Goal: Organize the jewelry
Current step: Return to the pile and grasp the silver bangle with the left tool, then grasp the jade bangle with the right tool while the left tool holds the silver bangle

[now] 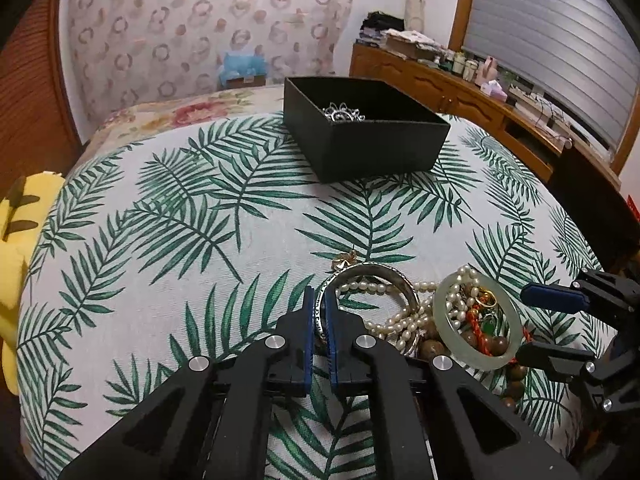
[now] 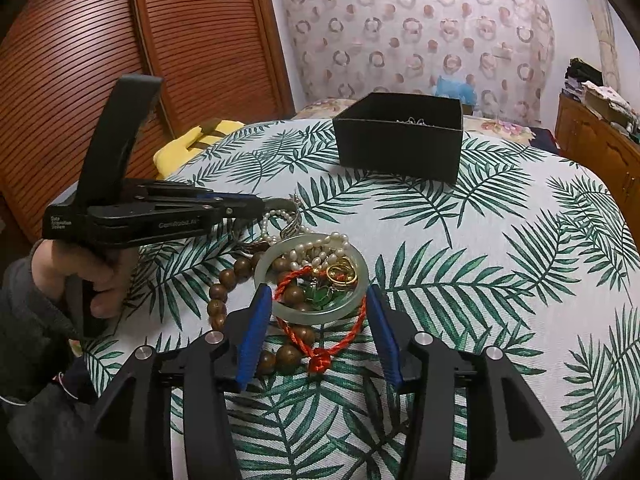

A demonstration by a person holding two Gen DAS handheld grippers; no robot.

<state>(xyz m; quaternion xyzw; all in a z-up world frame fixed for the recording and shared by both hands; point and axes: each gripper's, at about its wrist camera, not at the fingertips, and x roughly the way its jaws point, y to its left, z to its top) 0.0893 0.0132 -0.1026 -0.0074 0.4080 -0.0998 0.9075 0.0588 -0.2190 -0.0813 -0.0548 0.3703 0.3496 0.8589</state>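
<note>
A heap of jewelry lies on the palm-leaf tablecloth (image 1: 180,240): a silver bangle (image 1: 384,276), a pearl strand (image 1: 400,324), a pale jade bangle (image 1: 440,316), wooden beads (image 2: 224,292), a red cord (image 2: 320,360) and gold rings (image 2: 340,274). My left gripper (image 1: 319,300) is shut on the silver bangle's near rim. My right gripper (image 2: 316,300) is open, its fingers on either side of the jade bangle (image 2: 312,314). A black box (image 1: 360,136) at the far side holds a silver ornament (image 1: 344,114).
A yellow cushion (image 1: 16,240) sits off the table's left edge. A wooden sideboard (image 1: 480,96) with clutter runs along the right wall. A slatted wooden door (image 2: 120,60) stands at the left. The black box also shows in the right wrist view (image 2: 400,144).
</note>
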